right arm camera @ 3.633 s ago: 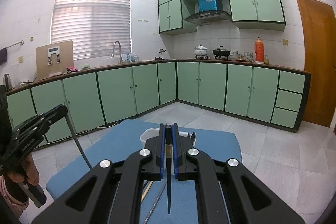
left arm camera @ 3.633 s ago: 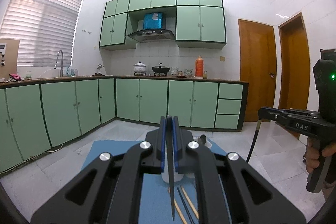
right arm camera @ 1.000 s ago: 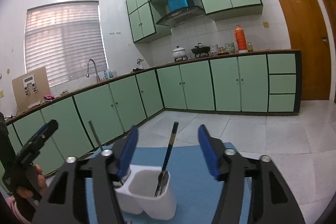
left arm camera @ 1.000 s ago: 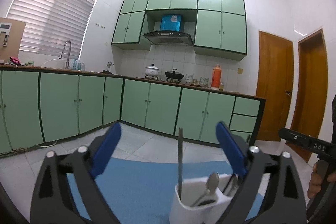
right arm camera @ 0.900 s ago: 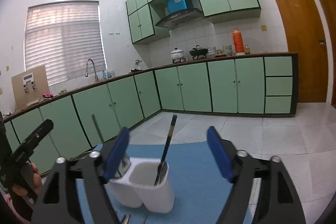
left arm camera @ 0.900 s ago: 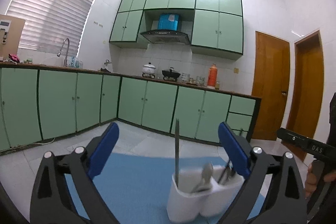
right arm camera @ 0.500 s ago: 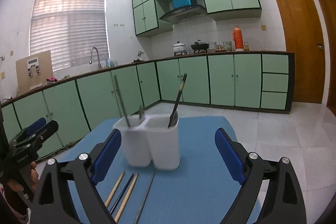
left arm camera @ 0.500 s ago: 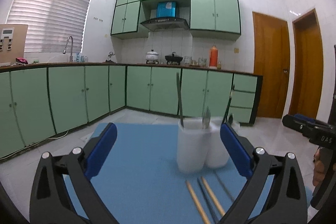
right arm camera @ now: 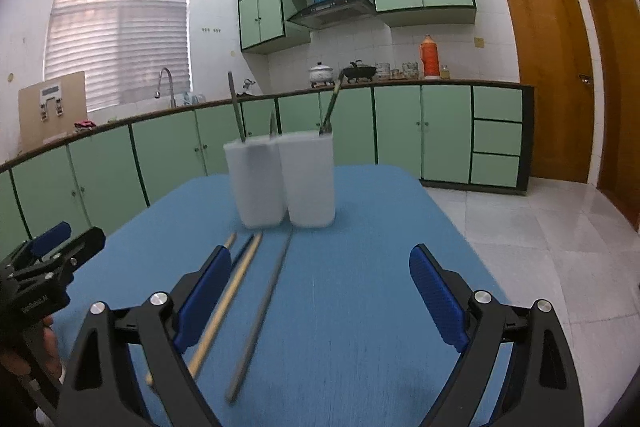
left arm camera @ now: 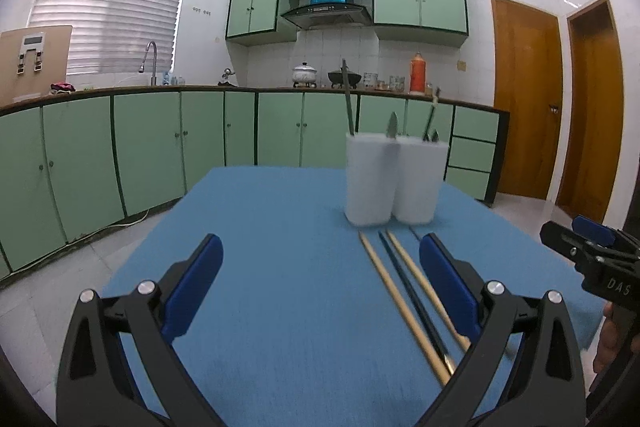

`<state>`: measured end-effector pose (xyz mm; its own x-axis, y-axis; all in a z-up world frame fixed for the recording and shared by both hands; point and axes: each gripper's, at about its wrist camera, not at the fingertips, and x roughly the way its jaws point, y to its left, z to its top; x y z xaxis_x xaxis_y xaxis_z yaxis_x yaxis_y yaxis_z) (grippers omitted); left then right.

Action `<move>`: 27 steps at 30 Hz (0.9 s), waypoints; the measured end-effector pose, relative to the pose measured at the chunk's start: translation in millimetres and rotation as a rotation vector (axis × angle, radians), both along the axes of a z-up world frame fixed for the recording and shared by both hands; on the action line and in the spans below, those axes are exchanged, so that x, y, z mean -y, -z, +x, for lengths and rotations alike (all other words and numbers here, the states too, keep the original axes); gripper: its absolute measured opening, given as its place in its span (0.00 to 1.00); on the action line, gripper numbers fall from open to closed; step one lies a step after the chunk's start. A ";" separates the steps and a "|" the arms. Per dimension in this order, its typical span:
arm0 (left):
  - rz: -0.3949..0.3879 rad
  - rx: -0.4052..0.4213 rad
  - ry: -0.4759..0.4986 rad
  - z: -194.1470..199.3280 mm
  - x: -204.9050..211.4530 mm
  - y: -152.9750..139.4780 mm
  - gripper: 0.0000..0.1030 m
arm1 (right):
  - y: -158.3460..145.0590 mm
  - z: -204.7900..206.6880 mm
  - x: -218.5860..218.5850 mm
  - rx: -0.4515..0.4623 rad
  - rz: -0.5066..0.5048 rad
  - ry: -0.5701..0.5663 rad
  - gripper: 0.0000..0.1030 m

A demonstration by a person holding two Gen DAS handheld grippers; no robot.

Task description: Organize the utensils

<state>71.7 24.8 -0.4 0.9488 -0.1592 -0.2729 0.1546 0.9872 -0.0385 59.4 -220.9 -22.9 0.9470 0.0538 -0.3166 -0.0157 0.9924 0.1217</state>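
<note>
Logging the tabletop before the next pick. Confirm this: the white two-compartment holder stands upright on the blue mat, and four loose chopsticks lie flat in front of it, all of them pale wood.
Not all are pale wood. The right wrist view shows two pale wooden chopsticks, one thin dark one between them, and one grey metallic one. The rest holds: the white two-compartment holder stands upright on the blue mat, with four loose chopsticks flat in front.

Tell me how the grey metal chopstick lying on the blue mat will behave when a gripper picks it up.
The grey metal chopstick looks thin, straight and rigid, so it should stay stiff. Its smooth, narrow shaft may slip or pivot between the jaws if gripped off-centre. Lying flat on the blue mat, it offers little height to catch and may roll toward the wooden chopsticks.
</note>
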 end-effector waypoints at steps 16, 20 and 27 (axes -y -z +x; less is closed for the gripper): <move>0.071 -0.072 0.038 -49.2 11.4 57.0 0.92 | 22.7 -34.4 -7.9 -0.012 -0.005 -0.026 0.86; 0.084 -0.078 0.055 -56.0 16.9 64.2 0.92 | 23.2 -35.6 -7.0 -0.012 0.000 -0.029 0.86; 0.104 -0.093 0.081 -57.8 30.0 69.7 0.92 | 24.2 -36.4 -4.6 -0.015 0.003 -0.030 0.86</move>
